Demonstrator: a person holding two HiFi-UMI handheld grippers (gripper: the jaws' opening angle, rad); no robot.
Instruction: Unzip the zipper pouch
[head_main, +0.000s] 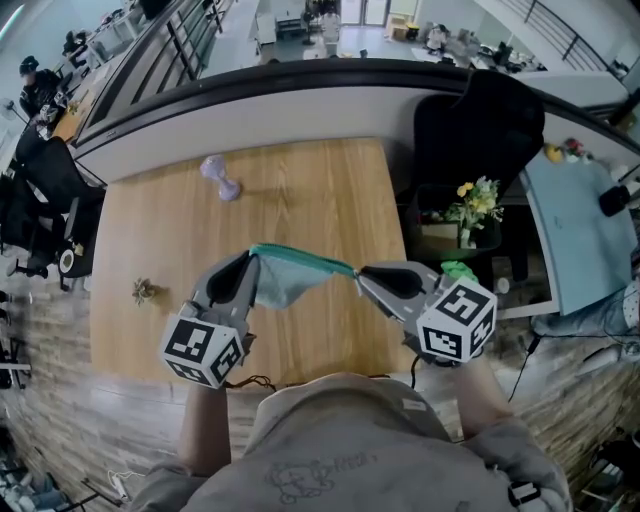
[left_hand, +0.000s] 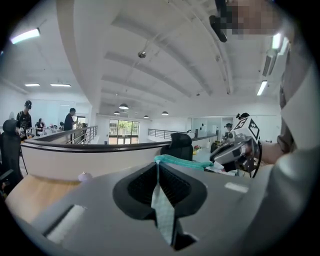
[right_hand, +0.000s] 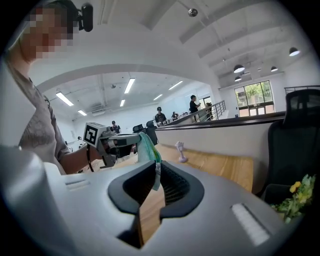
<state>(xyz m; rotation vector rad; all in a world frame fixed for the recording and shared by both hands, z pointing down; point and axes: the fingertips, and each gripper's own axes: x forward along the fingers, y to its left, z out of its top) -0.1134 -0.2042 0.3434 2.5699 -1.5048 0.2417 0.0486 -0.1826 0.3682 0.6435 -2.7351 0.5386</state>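
From the head view, I hold the zipper pouch (head_main: 292, 277) in the air above the wooden table (head_main: 310, 190), stretched between my two claws. My left gripper (head_main: 249, 272) has one end and my right gripper (head_main: 361, 276) the other. The teal zipper edge (head_main: 305, 258) runs taut along the top and the paler body sags beneath it. A purple dumbbell (head_main: 221, 179) lies on the far part of the table, and a small dried sprig (head_main: 143, 291) lies near its left edge. Yellow flowers (head_main: 474, 206) stand off to the right, beside a black chair (head_main: 480, 125).

In the left gripper view, my left gripper (left_hand: 157, 169) is pressed nearly together on a fold of the pouch (left_hand: 163, 212), which hangs down between the pads. The teal edge (left_hand: 176, 161) leads away to the right gripper (left_hand: 235, 151).

In the right gripper view, my right gripper (right_hand: 156, 169) is all but closed, pinching a pale tab (right_hand: 156, 176) at the pouch's end. The pouch (right_hand: 146, 148) stretches off to the left gripper (right_hand: 114, 142). The dumbbell (right_hand: 180, 151) lies on the table beyond.
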